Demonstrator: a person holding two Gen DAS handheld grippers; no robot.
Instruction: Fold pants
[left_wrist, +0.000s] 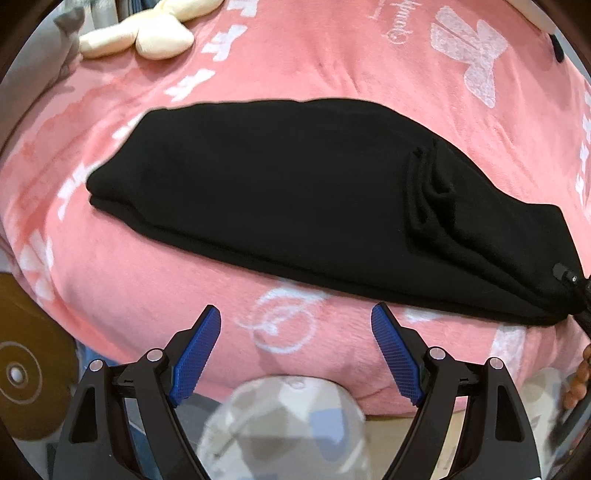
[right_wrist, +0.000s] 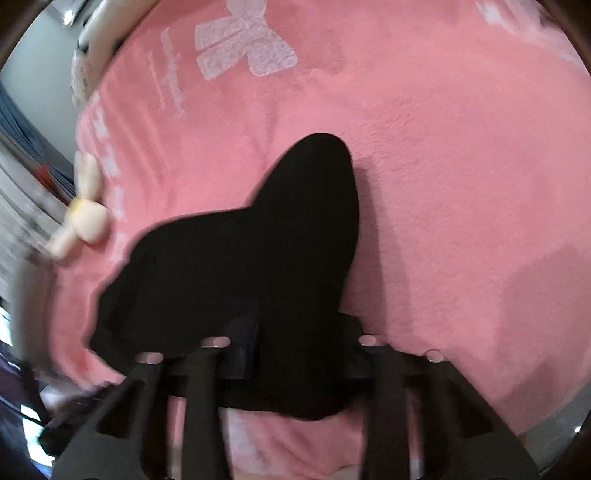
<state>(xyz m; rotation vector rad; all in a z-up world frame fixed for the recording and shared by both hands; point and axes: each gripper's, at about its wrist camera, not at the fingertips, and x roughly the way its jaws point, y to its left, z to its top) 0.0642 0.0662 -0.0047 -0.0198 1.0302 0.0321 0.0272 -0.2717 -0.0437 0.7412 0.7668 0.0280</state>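
Note:
Black pants (left_wrist: 288, 192) lie folded lengthwise on a pink blanket (left_wrist: 332, 62), stretched from left to right. My left gripper (left_wrist: 295, 325) is open and empty, hovering over the blanket just in front of the pants' near edge. At the far right of the left wrist view the right gripper's tip (left_wrist: 569, 280) holds the pants' end. In the right wrist view my right gripper (right_wrist: 291, 332) is shut on the pants (right_wrist: 258, 266); the cloth drapes over and hides its fingertips. The view is blurred.
A cream plush toy (left_wrist: 140, 37) lies at the blanket's far left; it also shows in the right wrist view (right_wrist: 85, 210). The bed's front edge is just below my left gripper, with a brown round object (left_wrist: 26, 373) at lower left. Open pink blanket (right_wrist: 461, 184) spreads to the right.

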